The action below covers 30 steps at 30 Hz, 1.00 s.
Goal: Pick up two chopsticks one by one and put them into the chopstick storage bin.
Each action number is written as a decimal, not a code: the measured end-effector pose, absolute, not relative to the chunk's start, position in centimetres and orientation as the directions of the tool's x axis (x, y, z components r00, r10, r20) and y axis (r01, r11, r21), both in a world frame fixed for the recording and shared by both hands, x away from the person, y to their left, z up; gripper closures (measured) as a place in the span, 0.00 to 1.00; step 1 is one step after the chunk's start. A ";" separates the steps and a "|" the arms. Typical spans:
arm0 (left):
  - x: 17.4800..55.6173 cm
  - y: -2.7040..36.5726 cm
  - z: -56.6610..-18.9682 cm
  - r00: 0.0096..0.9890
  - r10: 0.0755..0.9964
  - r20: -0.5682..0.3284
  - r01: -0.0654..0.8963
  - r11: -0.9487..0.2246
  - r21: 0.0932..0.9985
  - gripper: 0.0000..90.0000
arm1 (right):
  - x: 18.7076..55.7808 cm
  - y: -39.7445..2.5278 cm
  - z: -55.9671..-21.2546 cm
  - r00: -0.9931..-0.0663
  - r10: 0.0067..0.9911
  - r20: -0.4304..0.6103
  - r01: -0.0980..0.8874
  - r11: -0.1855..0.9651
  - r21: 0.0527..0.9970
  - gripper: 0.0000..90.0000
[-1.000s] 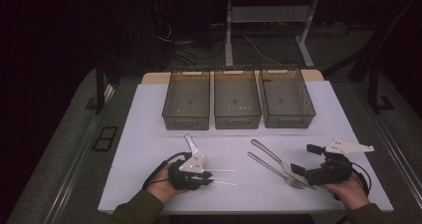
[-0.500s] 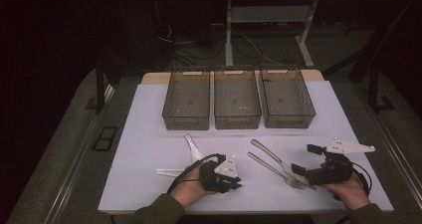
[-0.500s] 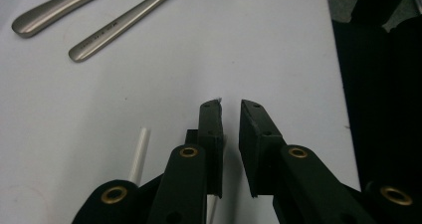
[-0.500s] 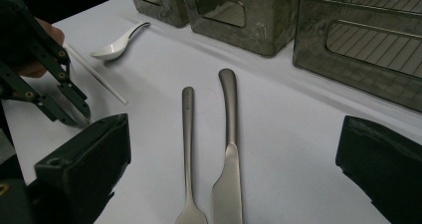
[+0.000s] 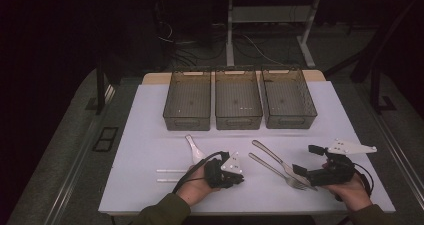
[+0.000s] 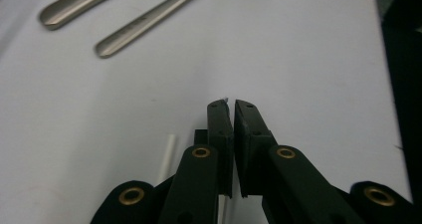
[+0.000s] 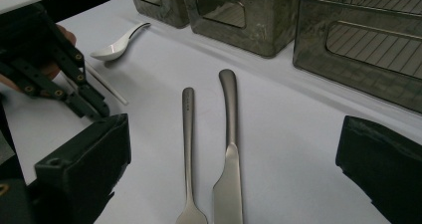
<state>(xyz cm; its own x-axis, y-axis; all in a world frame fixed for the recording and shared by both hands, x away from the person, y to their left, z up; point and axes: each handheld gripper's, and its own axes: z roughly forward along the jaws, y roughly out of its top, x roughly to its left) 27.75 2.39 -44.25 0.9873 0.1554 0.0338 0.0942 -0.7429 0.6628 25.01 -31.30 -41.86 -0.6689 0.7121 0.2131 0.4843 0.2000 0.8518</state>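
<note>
Well, my right jaws (image 7: pixel 234 174) stand wide apart, one black pad at each side of my own view, and between them lie the fork (image 7: pixel 188 149) and the knife (image 7: pixel 228 134), flat on the white tabletop (image 5: pixel 145 135), handles pointing to the three bins (image 5: pixel 187 116). From the high view this right gripper (image 5: pixel 305 174) sits low just beside the tines of the fork (image 5: pixel 277 171) and the blade of the knife (image 5: pixel 275 157). My left jaws (image 6: pixel 229 104) are together, with a thin slit between the pads and a small pale speck at the tip; I cannot tell if it is something pinched or a bit of light. That left gripper (image 5: pixel 239 177) rests on the tabletop with the two white chopsticks (image 5: pixel 170 171) just behind it and the white spoon (image 5: pixel 192 147) near.

I judge the step in hand is to take one piece of cutlery with the right jaws. The two pieces lie close and almost parallel, so closing now would catch both. It is better to shift a little to one side so only one handle is between the pads, lower until the pads nearly touch the tabletop, and close on the narrow neck, where the metal is thick enough to hold. Flat steel slips easily, so I should close firmly and lift slowly, keeping the piece level, before carrying it to a bin
</note>
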 end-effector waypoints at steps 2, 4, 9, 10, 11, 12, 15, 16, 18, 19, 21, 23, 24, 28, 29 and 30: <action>28.3 2.5 -44.2 0.985 0.165 0.043 0.098 -0.754 0.650 0.95 | 25.0 -31.3 -41.8 -0.669 0.712 0.213 0.485 0.200 0.852 0.01; 28.5 2.4 -44.3 0.981 0.193 0.029 0.126 -0.740 0.661 0.95 | 25.0 -31.3 -41.9 -0.670 0.711 0.213 0.484 0.201 0.852 0.01; 28.5 2.7 -44.1 0.980 0.199 0.015 0.137 -0.728 0.672 0.90 | 25.0 -31.3 -41.8 -0.670 0.711 0.212 0.483 0.201 0.852 0.01; 28.4 3.0 -43.8 0.978 0.210 0.000 0.153 -0.711 0.686 0.87 | 25.0 -31.3 -41.8 -0.671 0.711 0.212 0.482 0.201 0.853 0.01; 28.3 3.5 -43.5 0.979 0.205 -0.017 0.159 -0.698 0.698 0.84 | 25.0 -31.4 -41.8 -0.671 0.711 0.211 0.481 0.201 0.854 0.01; 28.2 4.1 -43.1 0.978 0.207 -0.019 0.159 -0.688 0.708 0.82 | 25.0 -31.4 -41.8 -0.671 0.711 0.211 0.481 0.200 0.854 0.01; 27.8 6.8 -42.2 0.977 0.212 -0.026 0.166 -0.678 0.716 0.78 | 25.0 -31.5 -41.8 -0.670 0.711 0.214 0.481 0.197 0.854 0.01; 27.7 7.9 -42.0 0.975 0.222 -0.023 0.171 -0.677 0.716 0.77 | 25.0 -31.5 -41.8 -0.670 0.711 0.213 0.482 0.198 0.854 0.01; 27.5 10.2 -41.9 0.968 0.249 -0.022 0.188 -0.668 0.720 0.76 | 25.0 -31.5 -41.8 -0.670 0.711 0.213 0.480 0.197 0.855 0.01; 27.4 11.2 -41.9 0.964 0.265 -0.027 0.203 -0.664 0.719 0.76 | 24.9 -31.5 -41.8 -0.670 0.711 0.214 0.481 0.197 0.854 0.01; 27.3 13.2 -42.1 0.956 0.292 -0.023 0.219 -0.661 0.718 0.76 | 24.9 -31.4 -41.8 -0.670 0.711 0.214 0.482 0.197 0.854 0.01; 27.3 14.9 -42.5 0.953 0.303 -0.030 0.230 -0.653 0.722 0.77 | 24.9 -31.4 -41.8 -0.671 0.711 0.211 0.482 0.201 0.853 0.01; 27.3 15.6 -42.5 0.953 0.301 -0.034 0.232 -0.655 0.719 0.78 | 24.9 -31.4 -41.8 -0.672 0.710 0.210 0.480 0.202 0.853 0.01; 27.7 16.7 -43.2 0.954 0.296 -0.053 0.245 -0.662 0.708 0.81 | 25.0 -31.3 -41.9 -0.673 0.709 0.211 0.483 0.205 0.851 0.01; 27.8 16.6 -43.4 0.953 0.297 -0.060 0.252 -0.667 0.701 0.81 | 25.0 -31.3 -41.9 -0.673 0.709 0.211 0.483 0.205 0.851 0.01; 28.0 16.6 -43.6 0.956 0.288 -0.064 0.250 -0.678 0.691 0.81 | 25.0 -31.3 -41.9 -0.673 0.709 0.210 0.483 0.206 0.851 0.01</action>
<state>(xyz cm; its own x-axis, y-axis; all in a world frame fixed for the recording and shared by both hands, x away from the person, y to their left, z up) 27.96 16.63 -43.60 0.9556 0.2875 -0.0640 0.2503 -0.6782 0.6909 24.97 -31.30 -41.87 -0.6731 0.7091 0.2103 0.4831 0.2061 0.8510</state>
